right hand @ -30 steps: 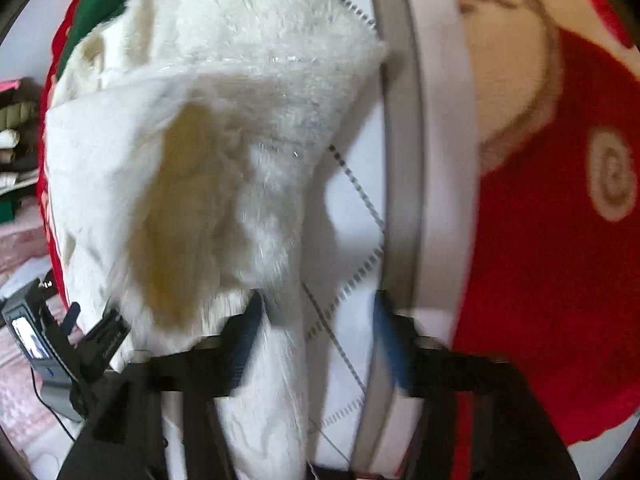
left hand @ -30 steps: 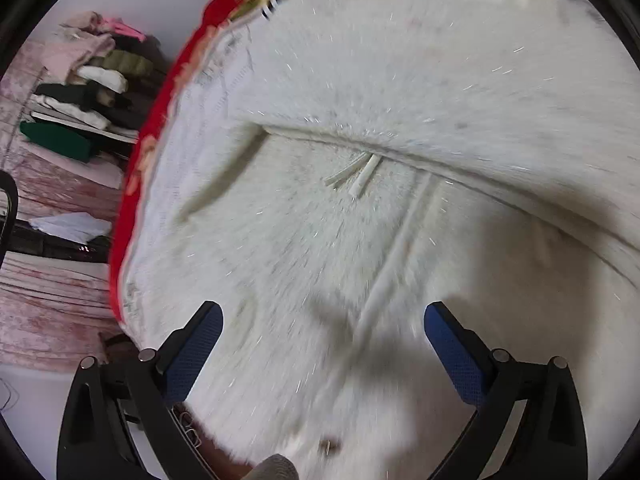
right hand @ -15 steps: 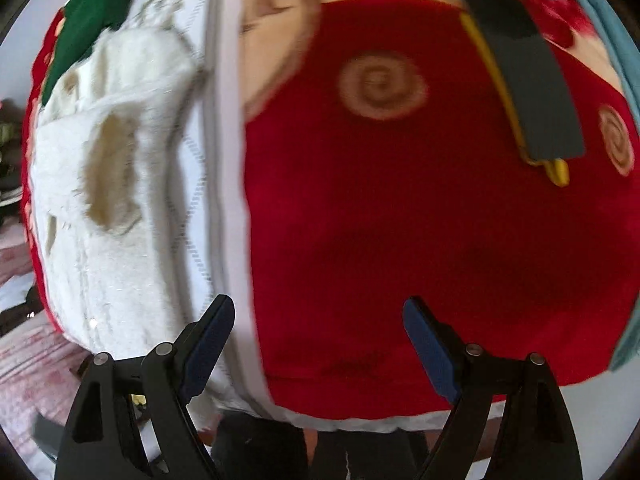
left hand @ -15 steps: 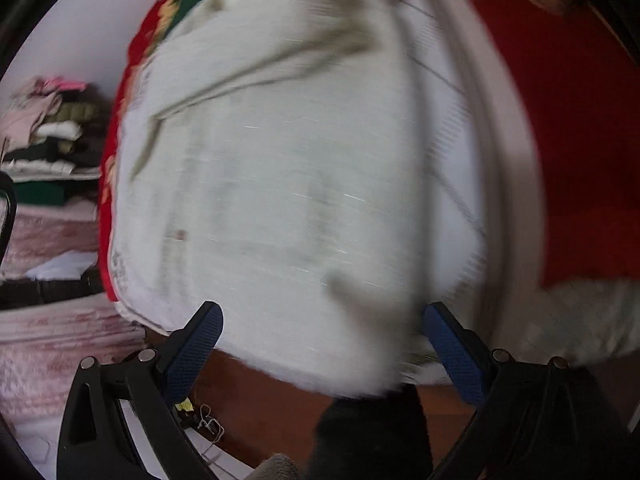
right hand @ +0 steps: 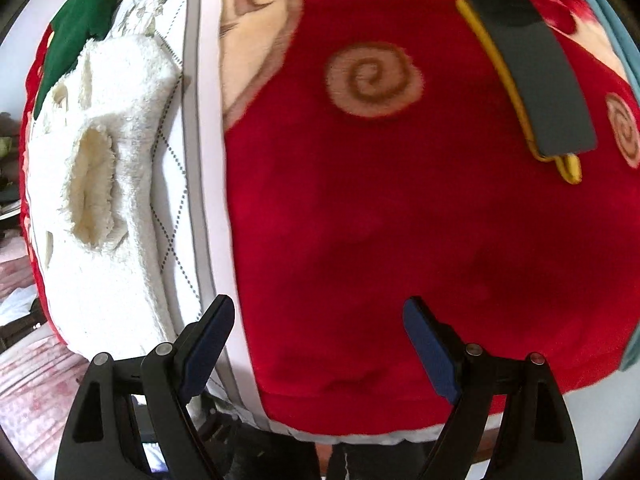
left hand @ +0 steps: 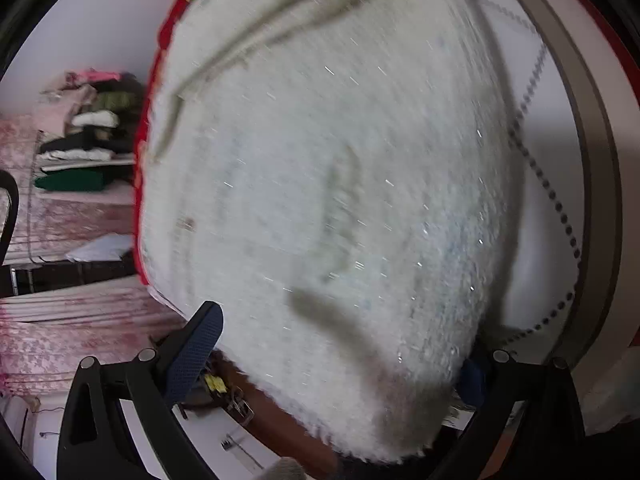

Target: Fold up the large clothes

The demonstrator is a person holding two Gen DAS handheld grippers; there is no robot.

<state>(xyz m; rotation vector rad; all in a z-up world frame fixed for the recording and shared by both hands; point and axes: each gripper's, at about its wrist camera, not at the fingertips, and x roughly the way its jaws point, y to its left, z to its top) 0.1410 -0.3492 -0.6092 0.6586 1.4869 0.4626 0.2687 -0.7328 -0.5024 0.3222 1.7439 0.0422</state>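
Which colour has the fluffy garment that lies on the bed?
The fluffy garment is white to cream, plain, without any pattern; the right wrist view shows it best.

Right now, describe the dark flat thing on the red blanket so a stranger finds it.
Start at the red plush blanket with tan spirals. Near its upper right lies a dark grey flat rectangular strip, angled, with a yellow cord along its left edge. Nothing else there is grey or hard-edged.

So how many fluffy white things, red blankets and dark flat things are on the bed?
Fluffy white fleece garment: 1
Red plush blanket with tan swirls: 1
White quilted sheet with grey stripe: 1
Dark grey flat rectangular piece with yellow edge: 1
Green cloth: 1
Total: 5
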